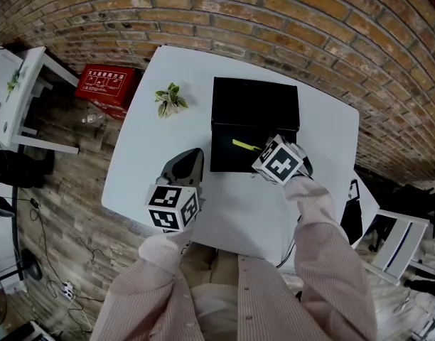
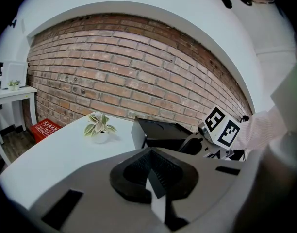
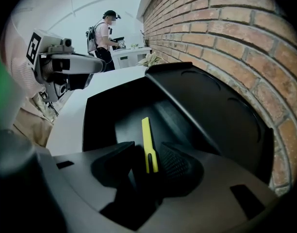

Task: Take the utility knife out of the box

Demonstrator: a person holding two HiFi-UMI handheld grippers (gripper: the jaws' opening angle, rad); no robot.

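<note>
Jaws of the right gripper [image 3: 148, 153] stand apart astride the slim yellow utility knife [image 3: 146, 135], lying inside the open black plastic box [image 1: 221, 156] on the white counter [image 1: 232, 208]; jaws of the left gripper [image 2: 153, 173], short of the box, are closed, empty. A clean lift likely needs a centred, square pinch before raising.

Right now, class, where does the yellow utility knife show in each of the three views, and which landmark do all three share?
Head view: the utility knife lies inside the open black box, near the picture's centre.
Left gripper view: not in it; the black box is seen side-on and its wall hides the inside.
Right gripper view: lower centre, between the jaws of the right hand-held gripper.
Shared landmark: the black box.
</note>
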